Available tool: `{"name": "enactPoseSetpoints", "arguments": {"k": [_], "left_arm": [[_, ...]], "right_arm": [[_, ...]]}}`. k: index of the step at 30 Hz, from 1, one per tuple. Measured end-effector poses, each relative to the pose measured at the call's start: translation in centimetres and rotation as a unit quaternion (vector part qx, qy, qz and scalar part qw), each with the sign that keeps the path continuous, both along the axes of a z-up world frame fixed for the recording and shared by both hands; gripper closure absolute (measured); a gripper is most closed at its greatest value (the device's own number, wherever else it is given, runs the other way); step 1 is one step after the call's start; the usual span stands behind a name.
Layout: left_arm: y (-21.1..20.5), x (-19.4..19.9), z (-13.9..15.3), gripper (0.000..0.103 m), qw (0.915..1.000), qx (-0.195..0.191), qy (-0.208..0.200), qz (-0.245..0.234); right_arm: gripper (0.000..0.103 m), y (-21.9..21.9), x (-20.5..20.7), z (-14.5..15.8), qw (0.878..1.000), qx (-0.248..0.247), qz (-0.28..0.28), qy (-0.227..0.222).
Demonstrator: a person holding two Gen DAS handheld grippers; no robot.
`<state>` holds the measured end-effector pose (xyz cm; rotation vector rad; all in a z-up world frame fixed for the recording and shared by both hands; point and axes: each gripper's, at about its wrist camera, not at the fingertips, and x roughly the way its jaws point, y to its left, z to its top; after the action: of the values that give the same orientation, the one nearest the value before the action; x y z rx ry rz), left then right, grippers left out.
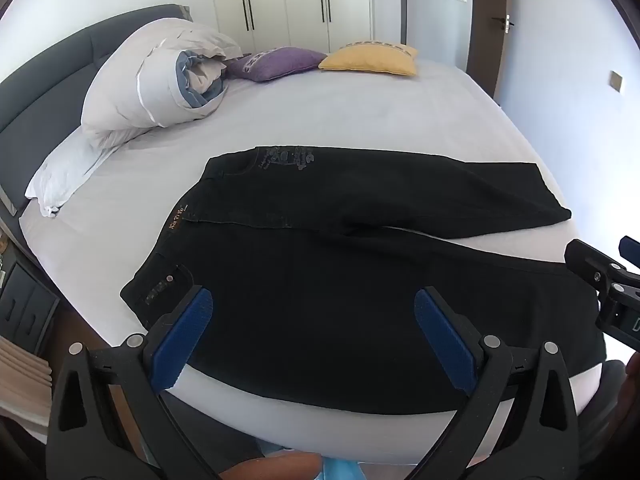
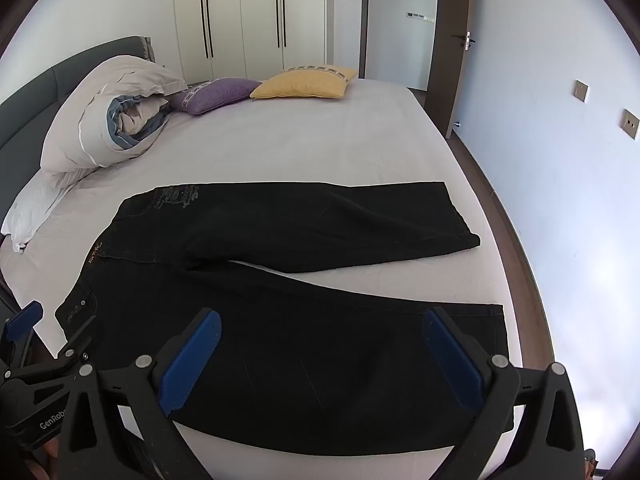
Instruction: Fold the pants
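Where pillows (image 1: 160,80) crowd the headboard (image 1: 48,76), black pants (image 1: 340,272) on a white bed (image 1: 360,116).

Pants (image 1: 320,280): black denim, matt. Bed sheet (image 1: 360,120): smooth pale cloth. Left gripper (image 1: 314,320) and right gripper (image 2: 322,346): matt black plastic, textured blue pads, metal pins. Headboard (image 1: 40,80): grey upholstery
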<state>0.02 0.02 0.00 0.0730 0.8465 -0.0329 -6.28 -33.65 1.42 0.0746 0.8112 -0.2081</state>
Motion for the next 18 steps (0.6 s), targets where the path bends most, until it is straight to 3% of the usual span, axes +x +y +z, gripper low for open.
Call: {"name": "enactPoseSetpoints", "arguments": {"k": [18], "left_arm": [[-0.08,-0.01,-0.11,0.000,0.9999,0.008,-0.008,0.001]], "right_arm": [[0.000,0.36,-0.07,0.18,1.000,0.001,0.002,0.001]]}}
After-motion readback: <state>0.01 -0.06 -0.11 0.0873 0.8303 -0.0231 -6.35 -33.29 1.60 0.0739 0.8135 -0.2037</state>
